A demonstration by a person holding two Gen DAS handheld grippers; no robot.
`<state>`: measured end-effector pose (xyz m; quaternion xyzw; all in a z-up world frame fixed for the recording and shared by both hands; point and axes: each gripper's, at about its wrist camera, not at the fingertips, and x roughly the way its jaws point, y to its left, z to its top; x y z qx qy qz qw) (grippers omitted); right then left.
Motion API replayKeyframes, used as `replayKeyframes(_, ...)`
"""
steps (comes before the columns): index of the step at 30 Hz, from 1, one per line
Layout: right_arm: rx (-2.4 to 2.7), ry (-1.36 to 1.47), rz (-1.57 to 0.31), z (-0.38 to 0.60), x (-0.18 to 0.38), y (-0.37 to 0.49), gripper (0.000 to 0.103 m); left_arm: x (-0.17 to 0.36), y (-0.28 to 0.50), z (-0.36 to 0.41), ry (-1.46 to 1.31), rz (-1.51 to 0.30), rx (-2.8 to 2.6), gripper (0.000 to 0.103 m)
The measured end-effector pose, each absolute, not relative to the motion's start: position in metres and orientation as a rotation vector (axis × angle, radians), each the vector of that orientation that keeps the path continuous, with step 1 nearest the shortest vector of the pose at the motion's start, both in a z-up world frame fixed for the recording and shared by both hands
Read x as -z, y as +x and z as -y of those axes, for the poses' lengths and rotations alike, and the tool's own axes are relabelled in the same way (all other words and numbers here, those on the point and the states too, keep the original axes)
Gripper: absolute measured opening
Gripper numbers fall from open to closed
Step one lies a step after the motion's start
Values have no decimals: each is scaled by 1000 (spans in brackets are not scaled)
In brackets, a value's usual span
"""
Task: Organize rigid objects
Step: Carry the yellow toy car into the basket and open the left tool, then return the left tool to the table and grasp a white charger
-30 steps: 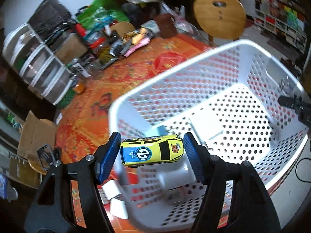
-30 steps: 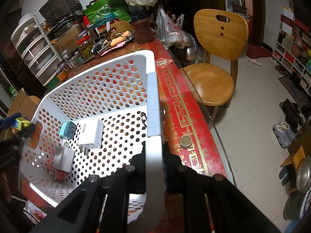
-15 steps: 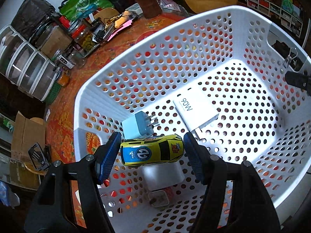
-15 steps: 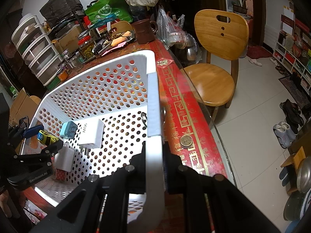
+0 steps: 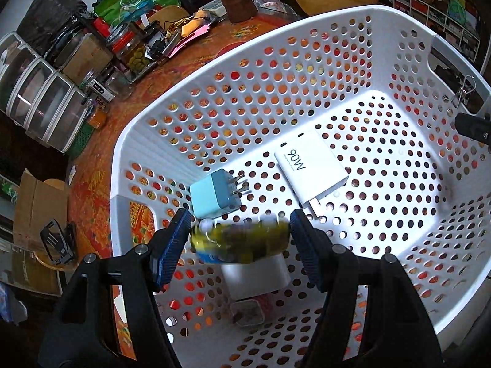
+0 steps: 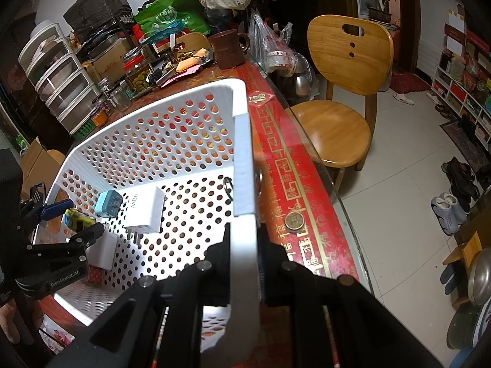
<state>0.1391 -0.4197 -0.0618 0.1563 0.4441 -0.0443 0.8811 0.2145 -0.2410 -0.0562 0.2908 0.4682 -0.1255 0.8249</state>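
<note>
Left gripper: jaws parted, blurred yellow toy car between pads, contact unclear. Right gripper: clamped on white basket rim, 6 o'clock.

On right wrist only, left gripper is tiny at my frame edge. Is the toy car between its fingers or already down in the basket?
Observer: In the left wrist view, the toy car sits between the left gripper pads, above the basket floor. It is motion-blurred while the fingers are sharp, so I cannot tell whether the grip holds.
Operator: What's directly under it?
Observer: A white charger, and nearer the camera a small box with a red side.
Operator: The wire loop on the rim ahead of my grip?
Observer: It is a silver binder clip clipped on the white basket rim, close to where the right gripper clamps it.
</note>
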Motion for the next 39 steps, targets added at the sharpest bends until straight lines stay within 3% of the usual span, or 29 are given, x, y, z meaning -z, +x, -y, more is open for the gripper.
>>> replayKeyframes(3,90,323,-925,419,62,139,13,56,215,242,624,-994,267,65)
replayKeyframes(8,90,322,-925,419,62,138,13,40,208,241,610,-938,282,90)
replayKeyframes(13,89,323,-924,419,62,138,13,-1,200,223,551,-852,266,93)
replayKeyframes(16,88,324,-924,419,61,137,14,-35,193,196,494,-784,243,101)
replayKeyframes(23,83,325,-922,418,61,136,14,-82,184,87,378,-696,75,102)
replayKeyframes(30,84,327,-921,420,59,137,14,-11,206,-3,273,-881,-35,102)
replayKeyframes(39,83,323,-922,421,59,137,14,90,228,-18,163,-1110,35,102)
